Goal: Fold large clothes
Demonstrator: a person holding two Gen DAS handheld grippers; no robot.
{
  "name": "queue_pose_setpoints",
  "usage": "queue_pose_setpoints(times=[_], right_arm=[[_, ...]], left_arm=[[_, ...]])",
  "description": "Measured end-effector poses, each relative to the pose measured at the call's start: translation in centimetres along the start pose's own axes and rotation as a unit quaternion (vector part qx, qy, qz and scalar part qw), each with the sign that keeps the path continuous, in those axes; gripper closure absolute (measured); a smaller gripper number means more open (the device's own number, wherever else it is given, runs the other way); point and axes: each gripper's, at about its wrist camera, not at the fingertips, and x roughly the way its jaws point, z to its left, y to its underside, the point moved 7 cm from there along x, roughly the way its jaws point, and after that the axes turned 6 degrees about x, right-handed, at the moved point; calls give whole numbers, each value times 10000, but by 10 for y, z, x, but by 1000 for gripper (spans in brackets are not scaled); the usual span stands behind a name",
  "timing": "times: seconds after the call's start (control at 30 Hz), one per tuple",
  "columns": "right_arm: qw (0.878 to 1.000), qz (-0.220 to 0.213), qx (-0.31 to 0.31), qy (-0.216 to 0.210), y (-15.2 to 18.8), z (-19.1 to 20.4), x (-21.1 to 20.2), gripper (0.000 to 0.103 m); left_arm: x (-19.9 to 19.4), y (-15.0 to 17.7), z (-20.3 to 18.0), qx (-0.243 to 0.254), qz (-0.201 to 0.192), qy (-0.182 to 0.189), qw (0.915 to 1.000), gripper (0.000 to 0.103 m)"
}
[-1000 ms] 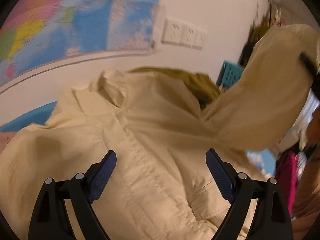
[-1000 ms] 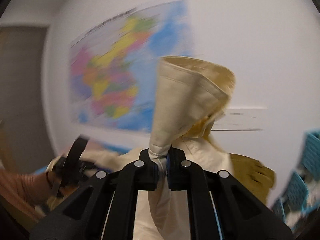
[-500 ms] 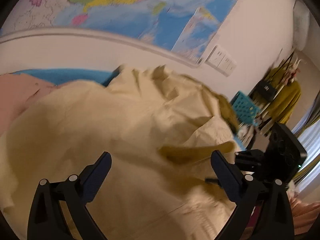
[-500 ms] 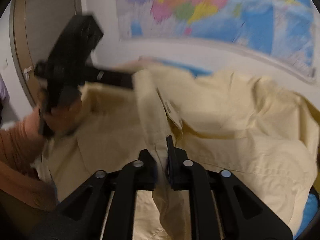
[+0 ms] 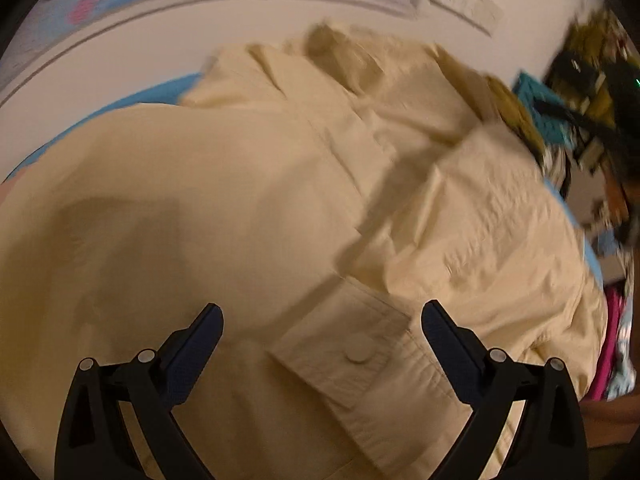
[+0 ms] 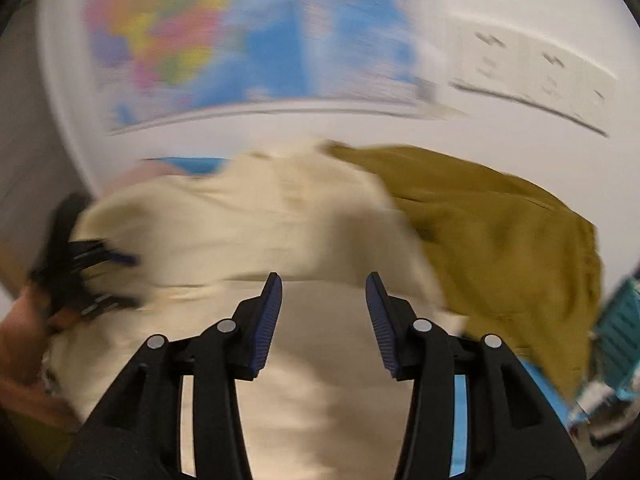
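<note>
A large cream shirt (image 5: 248,200) lies spread over a blue-covered surface and fills the left wrist view. Its buttoned cuff (image 5: 352,356) lies between the fingers of my left gripper (image 5: 322,320), which hangs wide open just above the cloth. In the right wrist view the same cream shirt (image 6: 256,216) lies below my right gripper (image 6: 323,292). Its jaws are opening and nothing is pinched between the pads. The left gripper (image 6: 80,264) shows as a dark blur at the left, over the shirt's edge.
An olive-green garment (image 6: 500,232) lies to the right of the shirt. A teal basket (image 6: 616,340) stands at the far right. Behind are a white wall with a coloured map (image 6: 224,32) and sockets (image 6: 540,64). A pink garment (image 5: 608,344) hangs at the right edge.
My right gripper held a cream sleeve up, swung it down over the shirt and let it go, jaws now apart. The left gripper sank toward the cloth and stayed open.
</note>
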Motion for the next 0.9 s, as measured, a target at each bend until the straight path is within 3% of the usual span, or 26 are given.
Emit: queue_pose_setpoints(times=[0.1,0.17,0.2,0.23,0.27,0.3,0.33,0.43,0.53,0.6,0.7,0.8,0.87,0.9], right_arm=[[9988,421,-2,264,1,-21,35,56],[9967,774,-16,232,4,-27,61,56],[9963,830,71,196,4,-30,67,55],[9957,905,116,139,4,-33,73,57],[9955,933,115,143,4,-34,75,64],[9956,922,105,92,1,-35,74,84],[9962,857,23,132,-2,-36,67,95],[9986,396,-90,337,-24,-41,28,96],[9967,-104,-266,760,-42,-43,-4,97],[9960,-58,-240,859,-41,-45,1,96],[9947,158,81,1011,-32,-64,24,92],[9952,155,552,790,-27,-75,37,89],[9943,22,894,575,-24,-80,32,73],[9940,-44,965,505,-24,-78,29,60]], left_arm=[[16,3,-12,303,305,5,9991,8],[23,4,-19,481,356,-70,9982,15],[25,3,-22,548,336,-92,9979,22],[23,2,-23,643,265,-135,9975,37],[20,1,-24,688,186,-140,9974,43],[16,1,-23,667,116,-106,9976,59],[13,0,-22,639,77,-81,9979,73],[-5,-1,-9,515,-129,-287,9982,88],[-31,-4,13,302,-462,-585,9968,90],[-43,-4,25,251,-638,-789,9945,89],[-32,1,32,254,-460,-829,9952,77],[-11,2,33,263,-147,-938,9951,63],[-2,-1,35,208,-52,-967,9951,58],[0,-3,36,186,-64,-945,9953,57]])
